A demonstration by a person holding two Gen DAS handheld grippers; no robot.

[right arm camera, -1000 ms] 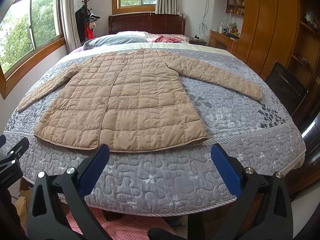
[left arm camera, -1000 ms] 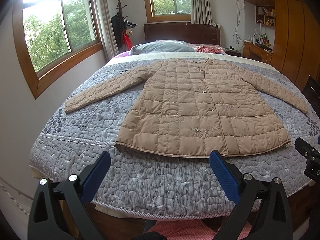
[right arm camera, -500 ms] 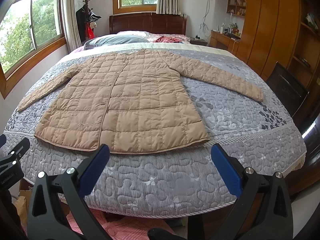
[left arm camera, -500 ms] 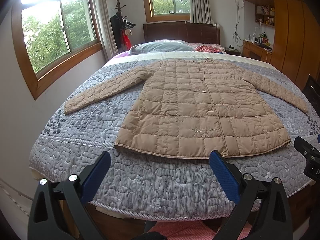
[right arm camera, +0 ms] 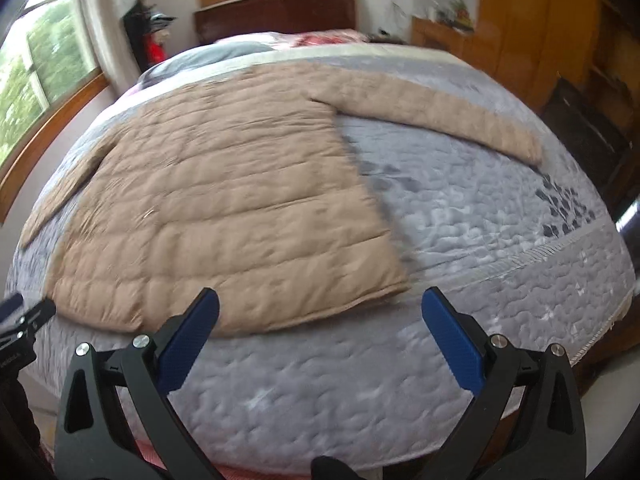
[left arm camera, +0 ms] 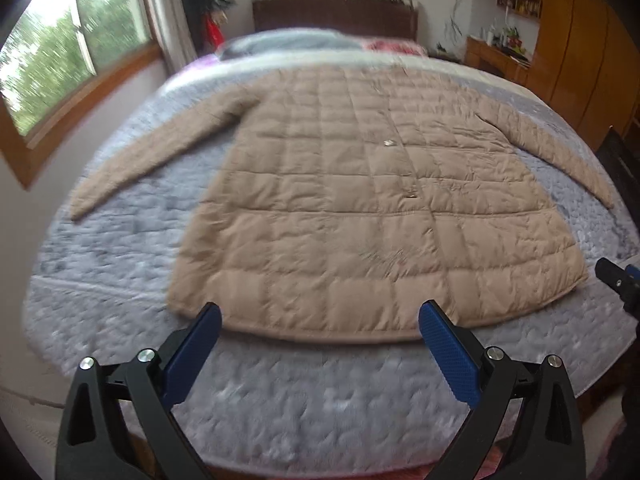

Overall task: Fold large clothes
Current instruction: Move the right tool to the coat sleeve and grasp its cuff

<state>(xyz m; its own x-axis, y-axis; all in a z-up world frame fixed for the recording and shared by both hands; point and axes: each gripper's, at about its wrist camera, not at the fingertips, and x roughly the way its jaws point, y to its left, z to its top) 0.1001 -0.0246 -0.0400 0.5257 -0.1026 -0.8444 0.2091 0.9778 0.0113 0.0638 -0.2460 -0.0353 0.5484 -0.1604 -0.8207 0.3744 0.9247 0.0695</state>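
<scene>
A tan quilted coat [left arm camera: 352,208] lies flat on the bed, front up, both sleeves spread out; it also shows in the right wrist view [right arm camera: 224,208]. My left gripper [left arm camera: 320,320] is open and empty, just short of the coat's hem near its left half. My right gripper [right arm camera: 320,304] is open and empty, just short of the hem near the coat's right bottom corner [right arm camera: 396,284]. The right sleeve [right arm camera: 436,120] stretches to the bed's right side. Both views are blurred by motion.
The coat lies on a grey quilted bedspread [left arm camera: 304,392] whose front edge is below the grippers. Pillows [left arm camera: 288,44] and a dark headboard [left arm camera: 336,12] are at the far end. Windows [left arm camera: 72,52] are on the left, wooden cabinets [right arm camera: 520,28] on the right.
Both grippers have moved forward toward the coat's hem, which now fills more of each view. The right view has also swung left. Both stay open.
</scene>
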